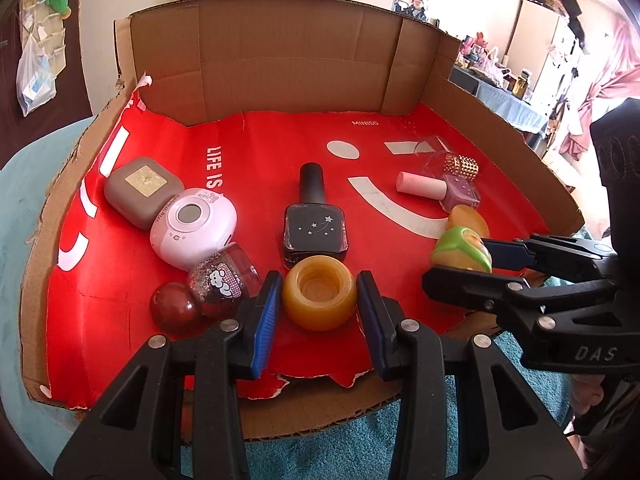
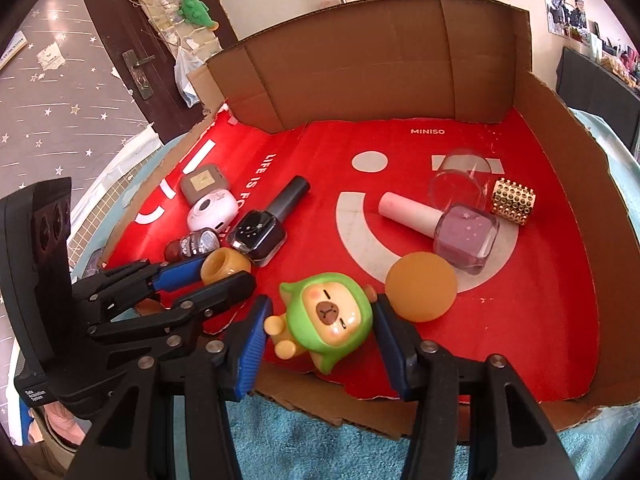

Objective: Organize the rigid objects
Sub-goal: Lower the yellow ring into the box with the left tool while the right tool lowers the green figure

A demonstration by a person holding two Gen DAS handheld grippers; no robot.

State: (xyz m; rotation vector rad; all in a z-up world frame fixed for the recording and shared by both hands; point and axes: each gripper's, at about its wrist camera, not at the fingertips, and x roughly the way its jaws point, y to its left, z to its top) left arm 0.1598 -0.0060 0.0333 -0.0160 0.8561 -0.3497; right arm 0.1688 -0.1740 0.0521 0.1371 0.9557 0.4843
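My left gripper [image 1: 319, 278] is shut on an amber ring-shaped pot [image 1: 319, 296] near the front of the red sheet [image 1: 400, 304]; its blue pads press both sides. In the right wrist view the left gripper [image 2: 226, 274] enters from the left with that pot [image 2: 224, 266]. My right gripper [image 2: 322, 300] is shut on a green hooded animal figure [image 2: 330, 316], lying face up between its pads. The left wrist view shows the right gripper [image 1: 456, 262] at the right with the figure [image 1: 460, 248].
An open cardboard tray [image 1: 280, 52] lined in red holds a black nail polish [image 1: 315, 224], pink nail polish [image 1: 444, 190], gold studded ring [image 1: 464, 166], clear cup [image 1: 434, 152], orange ball [image 2: 421, 286], white round case [image 1: 194, 228], grey case [image 1: 144, 190], glitter jar [image 1: 224, 280] and red ball [image 1: 174, 306].
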